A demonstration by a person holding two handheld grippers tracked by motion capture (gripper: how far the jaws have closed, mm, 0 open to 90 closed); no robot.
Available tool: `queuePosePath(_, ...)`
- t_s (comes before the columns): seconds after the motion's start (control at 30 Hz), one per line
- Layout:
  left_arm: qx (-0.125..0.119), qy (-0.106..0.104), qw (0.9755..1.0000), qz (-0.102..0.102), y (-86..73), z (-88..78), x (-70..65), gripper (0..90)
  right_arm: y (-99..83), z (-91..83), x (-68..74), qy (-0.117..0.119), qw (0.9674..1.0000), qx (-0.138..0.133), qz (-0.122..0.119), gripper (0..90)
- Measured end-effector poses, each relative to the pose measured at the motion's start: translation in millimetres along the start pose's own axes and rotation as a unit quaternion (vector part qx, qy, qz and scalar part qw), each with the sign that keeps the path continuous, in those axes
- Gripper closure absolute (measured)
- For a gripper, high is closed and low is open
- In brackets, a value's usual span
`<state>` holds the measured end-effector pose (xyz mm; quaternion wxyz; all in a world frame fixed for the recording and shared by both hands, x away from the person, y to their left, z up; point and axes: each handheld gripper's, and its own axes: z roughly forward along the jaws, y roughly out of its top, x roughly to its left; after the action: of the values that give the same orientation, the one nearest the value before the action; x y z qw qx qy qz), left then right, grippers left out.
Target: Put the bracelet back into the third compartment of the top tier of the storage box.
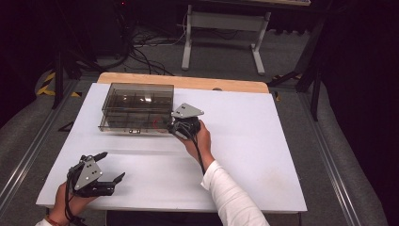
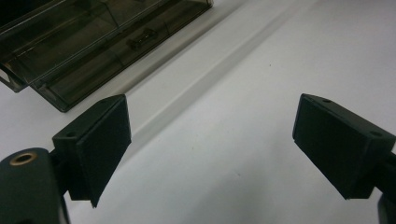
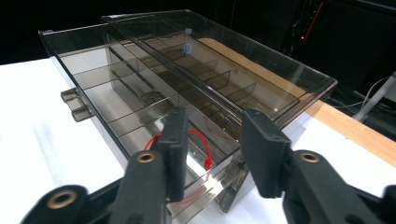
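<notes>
The right claw sits at the near right corner of the smoky plastic box, with its 2 jaws a little apart and holding nothing. A red band lies in the box slot just below and ahead of it. The left claw rests wide open on the white worktop, much farther away.

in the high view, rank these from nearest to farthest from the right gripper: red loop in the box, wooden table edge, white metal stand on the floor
1. Red loop of cord, inside the smoky clear plastic compartment box, right beside the right gripper, on its left.
2. Bare wooden table edge, beyond the box, at the table's far side.
3. White metal stand, on the floor past the table, top of the picture.
</notes>
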<state>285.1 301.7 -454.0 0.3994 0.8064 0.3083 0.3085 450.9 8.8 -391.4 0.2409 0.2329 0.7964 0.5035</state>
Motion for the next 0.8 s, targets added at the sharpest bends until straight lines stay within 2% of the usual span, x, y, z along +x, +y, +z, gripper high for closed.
queuePosePath(0.53,0.004,-0.003,1.0,0.002,0.4,2.0,-0.7,13.0,-1.2,-16.5,-9.3,-0.036,0.9991,-0.022,0.004,27.5)
queuePosePath(0.6,0.004,-0.004,1.0,0.0,0.2,2.0,-0.7,13.0,-1.4,-17.7,-8.9,-0.049,0.9985,-0.025,0.003,19.8)
queuePosePath(0.73,0.006,-0.004,1.0,0.002,0.2,2.6,-0.7,13.0,-1.4,-20.8,-9.0,-0.067,0.9972,-0.034,0.001,12.5)
queuePosePath(0.8,0.007,-0.004,1.0,0.004,0.3,2.8,-0.6,13.0,-1.4,-22.2,-10.4,-0.068,0.9969,-0.037,0.006,10.4)
